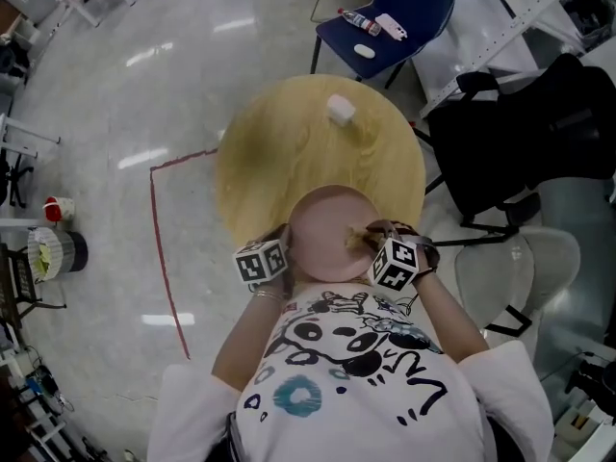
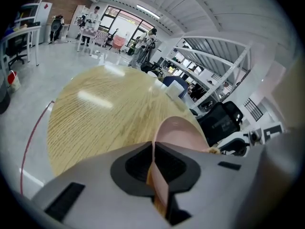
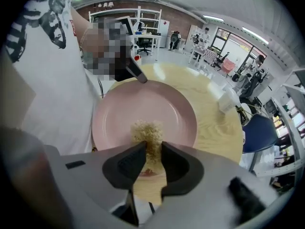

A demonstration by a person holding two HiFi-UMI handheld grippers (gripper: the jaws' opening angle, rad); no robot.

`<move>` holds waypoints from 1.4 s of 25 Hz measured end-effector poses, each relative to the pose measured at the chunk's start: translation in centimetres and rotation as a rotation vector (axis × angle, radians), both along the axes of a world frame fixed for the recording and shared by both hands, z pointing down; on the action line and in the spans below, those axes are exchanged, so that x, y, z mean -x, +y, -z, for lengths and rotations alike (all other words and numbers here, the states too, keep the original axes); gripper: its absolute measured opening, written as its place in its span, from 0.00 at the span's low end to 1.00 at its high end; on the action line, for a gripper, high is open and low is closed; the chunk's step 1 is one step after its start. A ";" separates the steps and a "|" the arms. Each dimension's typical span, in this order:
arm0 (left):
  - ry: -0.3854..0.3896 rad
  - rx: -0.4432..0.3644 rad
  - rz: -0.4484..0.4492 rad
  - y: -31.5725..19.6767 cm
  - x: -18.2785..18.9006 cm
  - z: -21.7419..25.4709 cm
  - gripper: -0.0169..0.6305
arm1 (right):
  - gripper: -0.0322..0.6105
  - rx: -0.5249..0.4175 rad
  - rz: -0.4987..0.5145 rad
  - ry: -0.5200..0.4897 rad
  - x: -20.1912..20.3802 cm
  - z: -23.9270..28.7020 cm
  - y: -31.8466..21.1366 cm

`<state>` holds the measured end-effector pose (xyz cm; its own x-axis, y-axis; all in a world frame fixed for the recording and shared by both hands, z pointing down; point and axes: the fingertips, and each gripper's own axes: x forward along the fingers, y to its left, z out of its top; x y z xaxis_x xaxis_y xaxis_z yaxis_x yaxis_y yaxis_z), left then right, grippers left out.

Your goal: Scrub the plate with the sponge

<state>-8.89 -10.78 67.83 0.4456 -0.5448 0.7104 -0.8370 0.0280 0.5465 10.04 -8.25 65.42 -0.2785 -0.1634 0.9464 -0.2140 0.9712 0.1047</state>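
Observation:
A pink plate (image 1: 327, 234) sits at the near edge of the round wooden table (image 1: 289, 147), tilted up toward me. My left gripper (image 1: 279, 253) is shut on the plate's left rim; in the left gripper view the pink plate rim (image 2: 159, 185) runs edge-on between the jaws. My right gripper (image 1: 371, 241) is shut on a tan sponge (image 3: 147, 140), whose tip presses on the plate's face (image 3: 143, 109) near its lower middle. The sponge (image 1: 358, 239) shows as a small tan patch at the plate's right side.
A small white block (image 1: 340, 110) stands at the far side of the table. A blue chair (image 1: 404, 12) with small items stands beyond it, a black chair (image 1: 529, 152) to the right. Red tape (image 1: 159, 248) marks the floor at left.

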 end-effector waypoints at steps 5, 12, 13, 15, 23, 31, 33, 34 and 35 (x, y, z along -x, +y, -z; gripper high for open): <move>-0.022 0.007 -0.002 -0.2 0.6 0.1 0.07 | 0.21 0.124 0.030 -0.043 2.0 -0.5 3.5; -0.002 0.015 0.019 -0.3 0.0 0.2 0.07 | 0.21 0.286 0.034 -0.165 5.8 -0.7 7.5; -0.001 0.014 0.019 -0.3 -0.2 0.2 0.07 | 0.21 0.297 0.035 -0.178 6.4 -0.8 7.6; 0.003 0.013 0.014 -0.3 -0.4 0.4 0.07 | 0.21 0.311 0.028 -0.202 7.5 -1.0 7.4; 0.038 0.016 -0.037 -0.3 -0.1 0.2 0.07 | 0.21 0.283 -0.016 -0.251 11.8 -1.1 4.2; 0.069 -0.002 -0.039 0.2 -0.3 0.0 0.07 | 0.21 0.231 -0.083 -0.251 12.8 -1.3 0.0; 0.072 -0.005 -0.037 0.4 -0.4 -0.1 0.07 | 0.21 0.220 -0.099 -0.247 12.9 -1.5 -1.1; 0.076 -0.006 -0.034 0.5 -0.4 -0.1 0.07 | 0.21 0.218 -0.099 -0.244 12.9 -1.5 -1.3; 0.082 -0.006 -0.029 0.6 -0.4 -0.1 0.07 | 0.21 0.215 -0.094 -0.239 13.0 -1.5 -1.6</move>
